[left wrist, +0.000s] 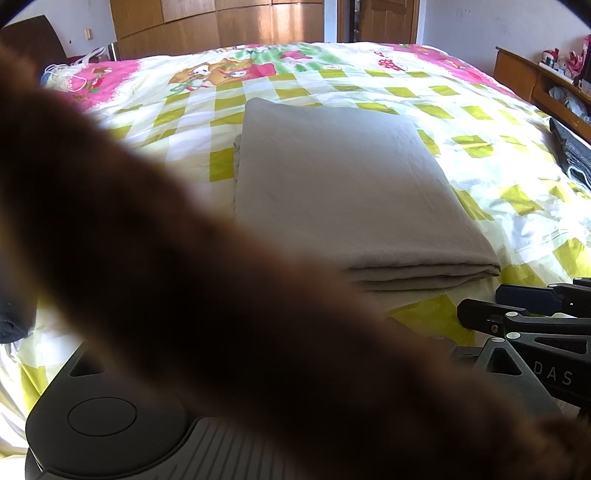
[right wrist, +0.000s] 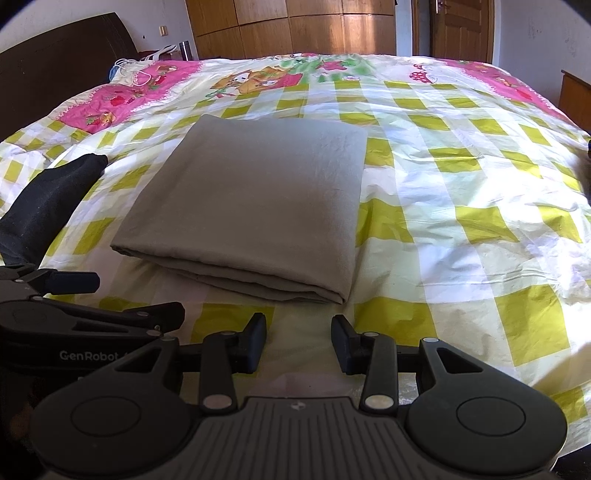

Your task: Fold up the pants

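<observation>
The grey pants (right wrist: 255, 199) lie folded into a flat rectangular stack on the checked bedspread (right wrist: 461, 192), just beyond my right gripper (right wrist: 298, 345), which is open and empty. In the left wrist view the same stack (left wrist: 340, 184) lies ahead, and a blurred brown shape (left wrist: 184, 277) close to the lens hides my left gripper's fingers. My left gripper (right wrist: 122, 295) shows from the side at the left of the right wrist view, resting low by the bed's near edge; I cannot tell its opening. The right gripper (left wrist: 517, 306) shows at the right of the left wrist view.
A black garment (right wrist: 48, 199) lies left of the stack. A dark folded item (left wrist: 570, 151) lies at the bed's right edge. A dark headboard (right wrist: 55, 62), wooden wardrobe (right wrist: 295, 26), door (right wrist: 458, 29) and a side shelf (left wrist: 546, 88) surround the bed.
</observation>
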Tool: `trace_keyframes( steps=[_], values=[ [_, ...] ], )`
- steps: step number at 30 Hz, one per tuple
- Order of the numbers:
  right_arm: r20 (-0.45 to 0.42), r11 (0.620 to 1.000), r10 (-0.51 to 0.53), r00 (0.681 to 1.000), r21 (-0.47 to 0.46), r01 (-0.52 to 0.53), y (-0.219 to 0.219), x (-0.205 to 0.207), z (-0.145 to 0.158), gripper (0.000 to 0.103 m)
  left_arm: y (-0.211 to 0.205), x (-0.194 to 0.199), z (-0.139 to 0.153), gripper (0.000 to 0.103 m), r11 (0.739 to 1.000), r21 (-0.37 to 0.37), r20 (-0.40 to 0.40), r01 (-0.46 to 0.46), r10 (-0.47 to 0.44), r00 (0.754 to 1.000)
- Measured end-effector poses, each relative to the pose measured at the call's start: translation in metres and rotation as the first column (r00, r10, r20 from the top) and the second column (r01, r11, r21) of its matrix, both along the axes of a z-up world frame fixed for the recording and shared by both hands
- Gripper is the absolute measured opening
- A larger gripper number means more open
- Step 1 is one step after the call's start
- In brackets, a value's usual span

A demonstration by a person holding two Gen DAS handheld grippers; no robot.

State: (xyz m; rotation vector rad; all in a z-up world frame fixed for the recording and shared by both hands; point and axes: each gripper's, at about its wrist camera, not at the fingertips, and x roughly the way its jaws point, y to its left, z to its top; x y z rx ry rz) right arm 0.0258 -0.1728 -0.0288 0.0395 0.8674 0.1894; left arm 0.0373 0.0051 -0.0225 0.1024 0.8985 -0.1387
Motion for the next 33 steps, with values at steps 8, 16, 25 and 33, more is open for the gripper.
trace_keyframes(
  steps=[8, 16, 25, 33],
  values=[
    [0.009, 0.998, -0.017, 1.000, -0.061, 0.017, 0.010, -0.001, 0.009, 0.052, 0.002, 0.001, 0.001, 0.099, 1.000, -0.013, -0.001, -0.008, 0.008, 1.000],
    [0.028, 0.997, -0.018, 0.999, -0.079, 0.020, 0.015, -0.002, 0.015, 0.052, 0.011, 0.000, 0.004, 0.099, 0.998, -0.050, 0.001, -0.028, 0.028, 1.000],
    [0.026, 0.997, -0.018, 0.999, -0.080, 0.020, 0.015, -0.003, 0.017, 0.052, 0.012, 0.000, 0.005, 0.099, 0.998, -0.054, 0.006, -0.028, 0.029, 1.000],
    [0.026, 0.997, -0.017, 1.000, -0.074, 0.019, 0.012, -0.004, 0.016, 0.052, 0.010, -0.002, 0.005, 0.099, 0.999, -0.042, 0.007, -0.023, 0.023, 1.000]
  ],
)
